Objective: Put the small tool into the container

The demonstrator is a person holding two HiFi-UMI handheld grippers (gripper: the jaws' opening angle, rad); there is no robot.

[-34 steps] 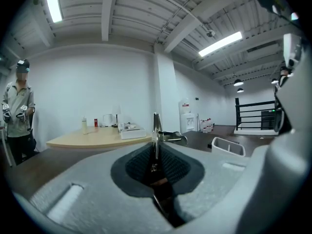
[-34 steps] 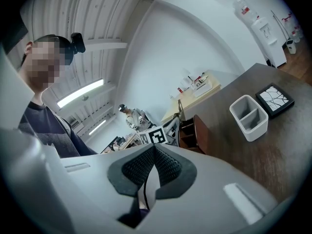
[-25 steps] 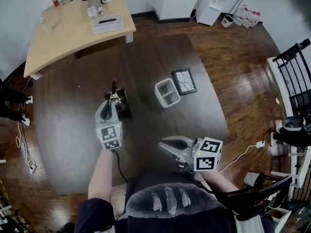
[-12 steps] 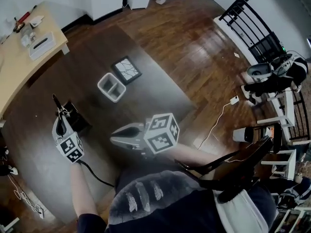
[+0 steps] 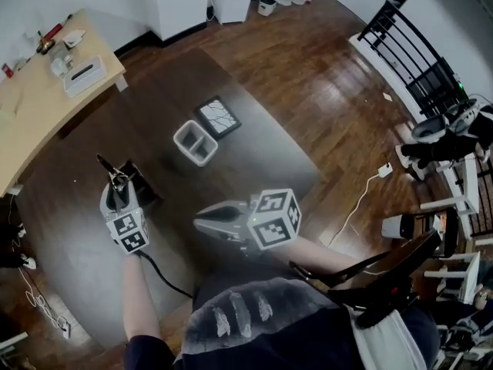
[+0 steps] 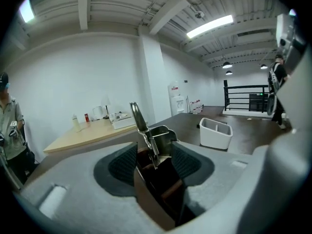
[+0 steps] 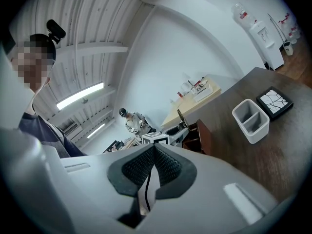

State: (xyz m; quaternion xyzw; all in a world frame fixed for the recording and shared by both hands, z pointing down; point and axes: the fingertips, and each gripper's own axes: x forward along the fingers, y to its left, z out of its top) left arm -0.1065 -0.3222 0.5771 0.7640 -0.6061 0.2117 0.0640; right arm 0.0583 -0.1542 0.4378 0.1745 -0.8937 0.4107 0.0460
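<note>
Small tool [image 6: 141, 123], lower end hidden, stands between left gripper [image 6: 155, 162] jaws, just opened.

Your left gripper [image 6: 155, 156]: grey jaws with black ribbed pads [image 6: 122, 164] have just been opening and now stand apart. Between them is a small silver metal spring tool with a dark handle [image 6: 146, 130], tilted, handle up, no pad pressing on it. Its lower end sits in an open dark-brown wooden box [image 6: 152, 201]. A white two-compartment plastic container [image 6: 214, 134] stands well off right on the dark tabletop [image 6: 187, 121].
</note>
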